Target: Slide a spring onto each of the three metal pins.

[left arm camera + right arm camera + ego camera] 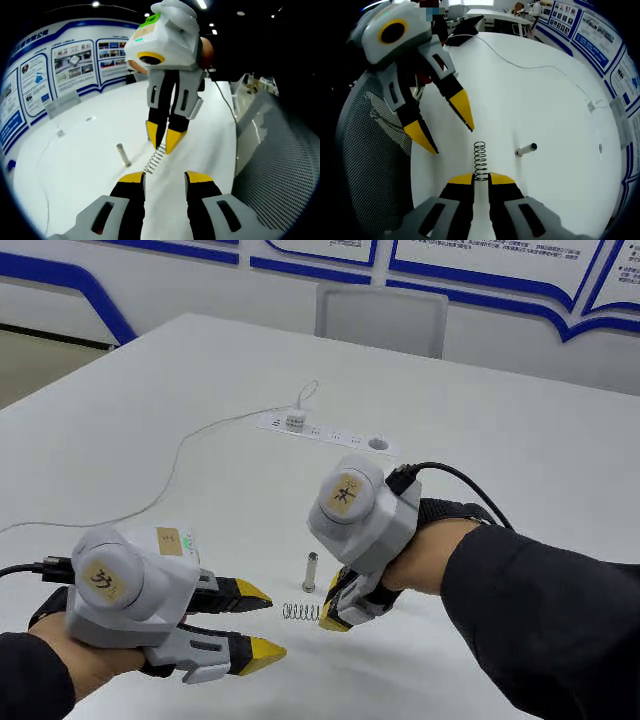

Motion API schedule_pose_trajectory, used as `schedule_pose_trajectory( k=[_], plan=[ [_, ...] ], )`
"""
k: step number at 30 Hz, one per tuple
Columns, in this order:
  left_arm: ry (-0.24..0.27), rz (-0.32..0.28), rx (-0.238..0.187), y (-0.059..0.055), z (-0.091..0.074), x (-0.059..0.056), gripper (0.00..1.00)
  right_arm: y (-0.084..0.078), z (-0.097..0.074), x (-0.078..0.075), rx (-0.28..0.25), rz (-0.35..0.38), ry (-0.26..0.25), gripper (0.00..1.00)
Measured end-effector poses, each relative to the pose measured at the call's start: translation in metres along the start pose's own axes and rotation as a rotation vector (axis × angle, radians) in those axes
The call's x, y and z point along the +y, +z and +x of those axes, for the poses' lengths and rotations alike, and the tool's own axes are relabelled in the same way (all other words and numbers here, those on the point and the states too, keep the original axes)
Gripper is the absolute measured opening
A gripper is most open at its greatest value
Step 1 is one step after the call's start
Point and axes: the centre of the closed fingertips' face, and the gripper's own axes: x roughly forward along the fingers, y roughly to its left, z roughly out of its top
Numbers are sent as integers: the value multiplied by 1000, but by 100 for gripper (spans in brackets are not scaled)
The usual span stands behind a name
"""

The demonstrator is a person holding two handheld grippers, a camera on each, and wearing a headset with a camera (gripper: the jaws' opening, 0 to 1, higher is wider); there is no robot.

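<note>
Just on my side of the pin (310,572), which stands upright on the white worktop (120,420), the spring (300,612) stretches out level, low against the surface. It is apart from the pin, beside its foot rather than threaded over it. My right hand-held gripper (335,615) reaches down on the near side of the pin and is clenched on one end of the spring, with the coils pinched between its yellow fingertips. The rest of the spring sticks out free, pointing towards my other hand. My left hand-held gripper (268,622) hovers a little farther from the pin, level with the spring's loose end but not touching it. Its jaws are spread apart and grasp nothing. From its own camera, the free end of the spring lies just ahead of that gap. Well beyond the pin a white power strip (325,433) lies flat on the worktop, and past that a grey chair (380,318) stands at the far edge.
</note>
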Motion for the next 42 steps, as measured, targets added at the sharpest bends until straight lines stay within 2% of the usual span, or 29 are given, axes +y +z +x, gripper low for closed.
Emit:
schedule_pose_trajectory(
  k=[4, 11, 23, 28, 33, 42],
  plan=[
    [-5, 11, 9, -1, 2, 0, 32, 2, -8, 7, 1, -26, 3, 11],
    [-28, 58, 22, -1, 6, -4, 30, 8, -13, 24, 11, -70, 38, 11],
    [-51, 115, 19, -1, 9, -9, 22, 21, -20, 39, 7, -111, 60, 12],
    [-62, 134, 7, 2, 9, -11, 14, 25, -24, 41, 0, -120, 55, 12],
    [-61, 142, 3, 3, 8, -12, 14, 29, -29, 41, -8, -129, 47, 11],
    [-59, 145, -9, 7, 7, -12, 12, 43, -40, 41, -57, -136, 31, 11]
  ],
)
